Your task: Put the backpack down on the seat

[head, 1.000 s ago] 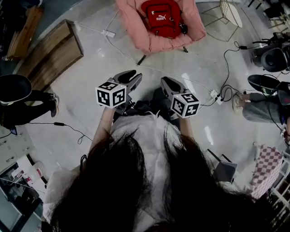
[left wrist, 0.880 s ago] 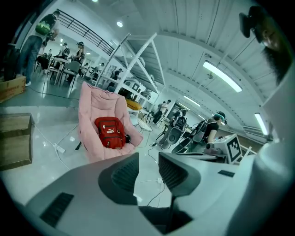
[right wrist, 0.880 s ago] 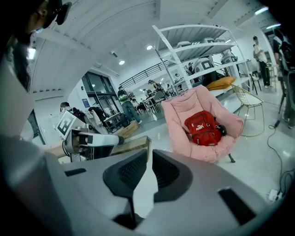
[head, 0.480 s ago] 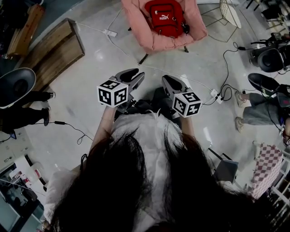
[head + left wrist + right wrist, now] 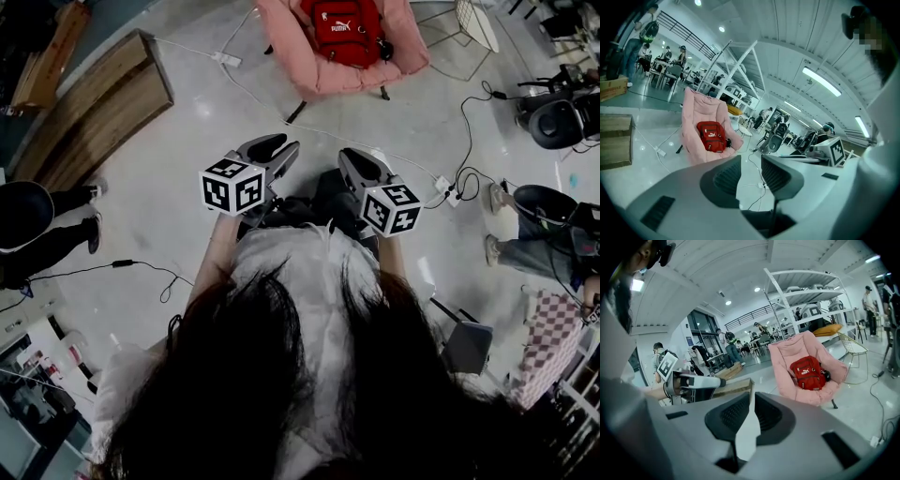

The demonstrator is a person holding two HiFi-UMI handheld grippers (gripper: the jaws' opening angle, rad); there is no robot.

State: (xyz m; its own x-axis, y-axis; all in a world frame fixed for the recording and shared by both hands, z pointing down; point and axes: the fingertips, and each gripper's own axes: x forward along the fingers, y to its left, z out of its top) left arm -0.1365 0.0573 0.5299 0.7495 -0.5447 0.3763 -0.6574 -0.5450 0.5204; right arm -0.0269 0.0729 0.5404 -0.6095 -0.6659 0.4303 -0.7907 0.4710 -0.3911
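Note:
A red backpack [image 5: 340, 30] lies on the seat of a pink cushioned chair [image 5: 319, 80] at the top of the head view, well ahead of both grippers. The backpack [image 5: 711, 137] and chair [image 5: 691, 112] show far off in the left gripper view, and likewise the backpack [image 5: 807, 372] in the right gripper view. My left gripper [image 5: 275, 147] [image 5: 751, 163] is open with only floor seen between its pads. My right gripper [image 5: 350, 156] [image 5: 753, 398] is shut on nothing. Both are held side by side in front of the person's body.
A low wooden platform [image 5: 103, 108] lies at the upper left. Cables and a power strip [image 5: 444, 193] cross the floor between me and the chair. A wire chair [image 5: 473, 28] stands right of the pink one. People's legs show at the left [image 5: 37, 230] and right [image 5: 539, 248].
The chair with the backpack sits higher and farther off in the head view. Both grippers have drifted slightly upward in the picture. The person at the left edge has shifted.

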